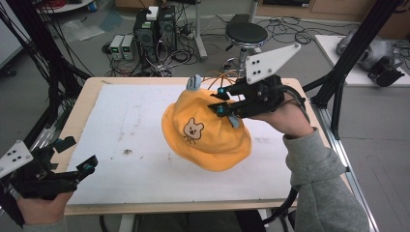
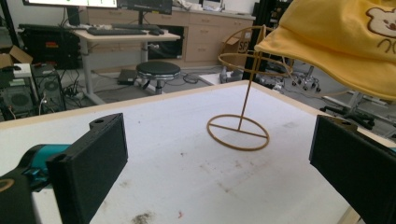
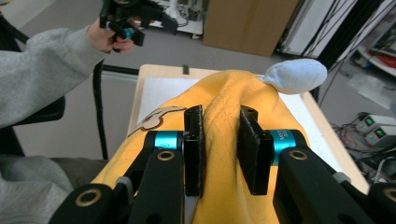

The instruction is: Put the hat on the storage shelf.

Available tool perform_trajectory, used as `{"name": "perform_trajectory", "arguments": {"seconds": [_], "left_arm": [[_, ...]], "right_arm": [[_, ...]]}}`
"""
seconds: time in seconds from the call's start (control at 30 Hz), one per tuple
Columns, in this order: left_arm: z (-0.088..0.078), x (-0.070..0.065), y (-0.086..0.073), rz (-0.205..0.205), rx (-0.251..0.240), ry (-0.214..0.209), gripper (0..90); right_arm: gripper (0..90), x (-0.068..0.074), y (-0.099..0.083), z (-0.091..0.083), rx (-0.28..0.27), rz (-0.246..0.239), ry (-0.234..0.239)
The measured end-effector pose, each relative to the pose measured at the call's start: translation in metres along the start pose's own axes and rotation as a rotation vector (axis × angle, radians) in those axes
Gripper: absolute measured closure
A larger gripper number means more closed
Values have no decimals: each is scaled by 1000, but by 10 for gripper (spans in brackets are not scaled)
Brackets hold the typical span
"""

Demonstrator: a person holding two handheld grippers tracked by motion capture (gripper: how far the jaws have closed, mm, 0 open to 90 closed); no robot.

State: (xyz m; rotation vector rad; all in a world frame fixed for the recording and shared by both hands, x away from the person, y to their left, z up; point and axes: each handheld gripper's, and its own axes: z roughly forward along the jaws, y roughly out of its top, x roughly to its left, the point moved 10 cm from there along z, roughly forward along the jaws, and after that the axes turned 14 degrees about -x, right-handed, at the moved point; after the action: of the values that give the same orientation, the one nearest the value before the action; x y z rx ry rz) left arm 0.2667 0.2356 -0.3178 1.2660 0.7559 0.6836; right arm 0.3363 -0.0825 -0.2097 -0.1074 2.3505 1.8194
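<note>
Above the white table (image 1: 121,121), right tongs (image 1: 223,100) pinch a yellow bear-face hat (image 1: 205,133); left tongs (image 1: 77,157) gape empty.

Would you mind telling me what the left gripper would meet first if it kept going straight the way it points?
Probably the wire hat stand: it stands ahead between the left gripper's open jaws, with bare table before it. Depth is hard to judge.

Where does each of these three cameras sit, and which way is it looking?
High view: above the table, looking down; both forearms and grippers show.
Left gripper view: rides the left gripper, facing across the table at a wire hat stand; open jaws show.
Right gripper view: rides the right gripper, jaws pinching the yellow hat.
All three share the hat.
</note>
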Motion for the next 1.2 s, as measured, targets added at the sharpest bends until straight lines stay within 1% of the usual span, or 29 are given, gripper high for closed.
{"name": "perform_trajectory", "arguments": {"seconds": [0.03,0.07,0.17,0.23,0.27,0.3,0.33,0.43,0.47,0.53,0.57,0.63,0.67,0.7,0.73,0.83,0.9,1.0,1.03,1.07,1.2], "left_arm": [[0,0,1,1,-3,-1,47],[-1,0,1,3,-3,1,47],[-2,2,0,-4,-2,4,47],[-2,3,0,-7,0,6,47],[-2,3,-1,-6,2,6,47],[-2,3,-1,-6,3,6,47],[-2,3,-1,-6,3,5,47],[-1,4,-2,-8,3,7,47],[-1,4,-2,-9,4,6,47],[0,4,-3,-18,4,2,47],[1,3,-4,-20,2,-3,47],[3,0,-4,-12,4,-12,47],[4,-1,-5,-10,7,-17,47],[5,-2,-5,-9,9,-22,47],[6,-3,-6,-10,11,-23,47],[7,-4,-7,-14,17,-23,47],[7,-4,-8,-14,19,-24,47],[7,-3,-7,-13,17,-23,47],[7,-3,-7,-14,15,-23,48],[7,-3,-7,-16,13,-20,47],[6,-2,-8,-14,16,-20,47]], "right_arm": [[740,-2,2,-1,-5,3,-4],[741,-5,3,-2,-12,-8,-7],[741,-12,5,-6,-22,4,-16],[741,-18,5,-8,-17,-3,-22],[741,-19,5,-10,-10,7,-22],[741,-23,7,-11,-14,-6,-24],[741,-24,8,-13,-13,3,-22],[741,-32,14,-16,-29,4,-23],[741,-37,16,-18,-34,-5,-30],[742,-43,17,-19,-32,8,-33],[742,-46,17,-20,-27,10,-34],[742,-55,17,-20,-28,3,-46],[742,-58,17,-21,-27,12,-50],[742,-62,16,-22,-30,8,-59],[742,-66,17,-22,-41,2,-66],[742,-75,15,-26,-34,3,-82],[742,-82,14,-29,-27,3,-102],[742,-89,12,-34,-29,13,-120],[742,-92,11,-35,-28,5,-131],[742,-94,9,-37,-23,7,-140],[743,-103,2,-37,-7,4,-158]]}}
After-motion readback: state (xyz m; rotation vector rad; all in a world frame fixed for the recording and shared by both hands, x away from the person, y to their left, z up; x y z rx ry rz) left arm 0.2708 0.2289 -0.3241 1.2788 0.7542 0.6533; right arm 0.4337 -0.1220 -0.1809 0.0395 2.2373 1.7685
